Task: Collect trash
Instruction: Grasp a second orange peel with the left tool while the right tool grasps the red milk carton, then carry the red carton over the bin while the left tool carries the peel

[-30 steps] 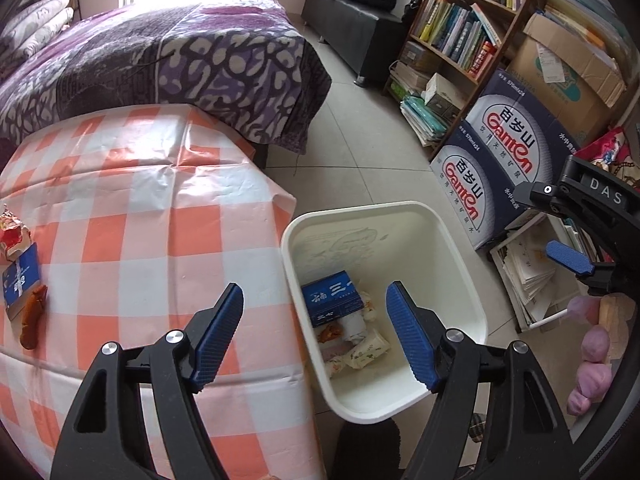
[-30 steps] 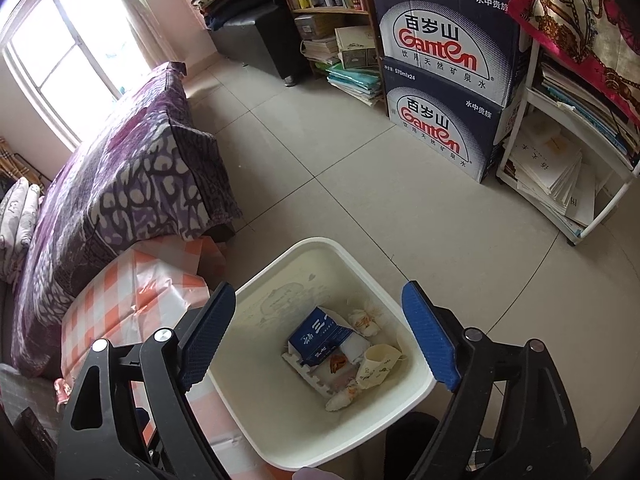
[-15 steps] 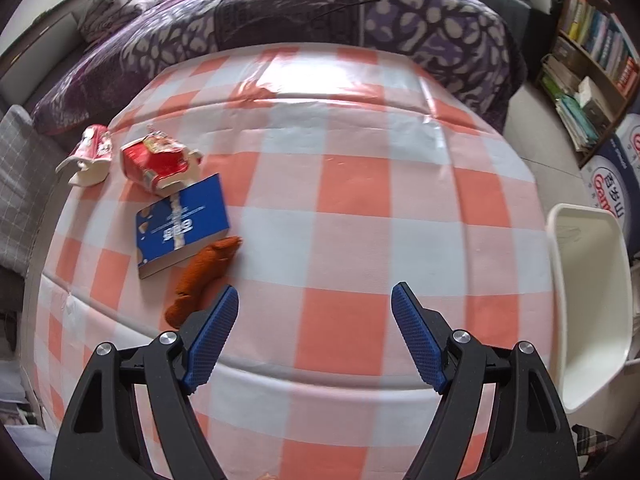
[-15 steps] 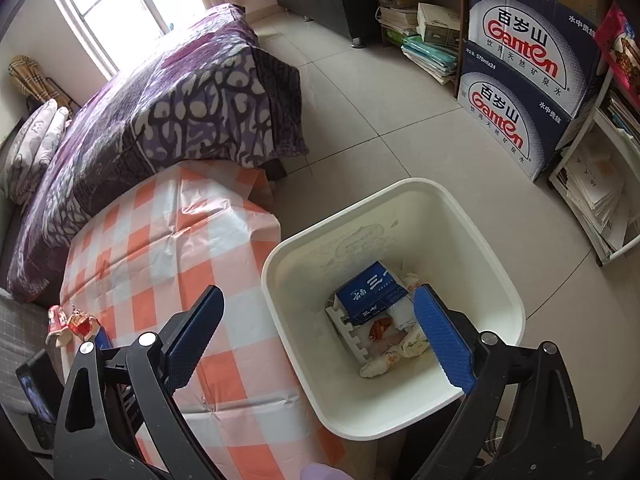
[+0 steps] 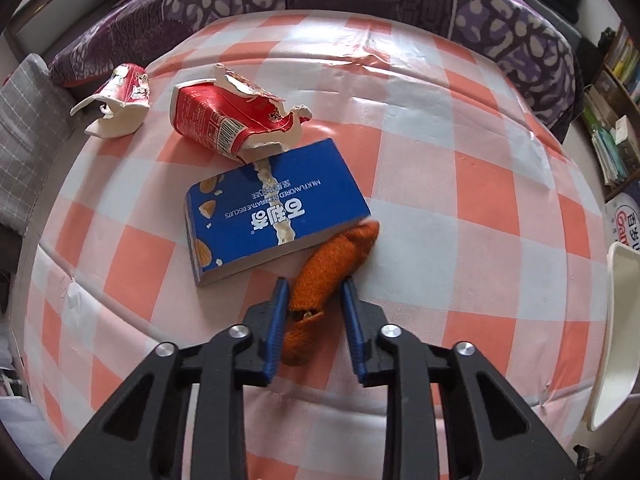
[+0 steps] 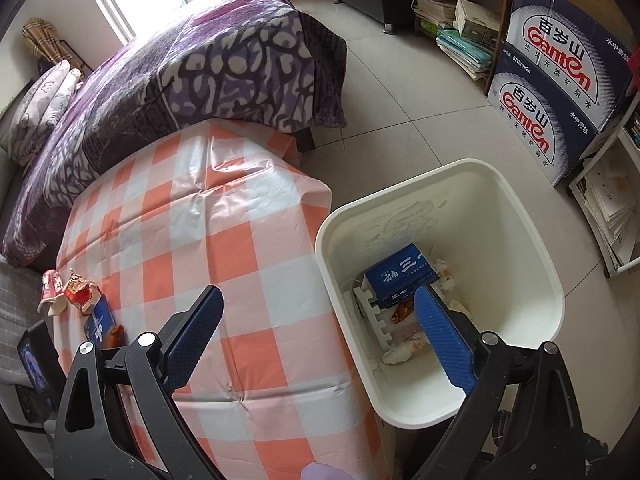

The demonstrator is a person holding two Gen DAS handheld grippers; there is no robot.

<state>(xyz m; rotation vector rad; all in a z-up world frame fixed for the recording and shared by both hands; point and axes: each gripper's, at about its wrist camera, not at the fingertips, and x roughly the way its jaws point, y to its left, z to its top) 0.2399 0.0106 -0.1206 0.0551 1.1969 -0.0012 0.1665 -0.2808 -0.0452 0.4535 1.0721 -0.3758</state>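
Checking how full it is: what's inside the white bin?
Inside the white bin: a blue box, a white foam piece and crumpled wrappers. The open right hand-held gripper hides part of the pile.

Left tool (image 5: 314,292) tilted down, jaws just closing; right tool (image 6: 316,320) spread wide

Orange peel (image 5: 324,276) beside blue box (image 5: 272,208)
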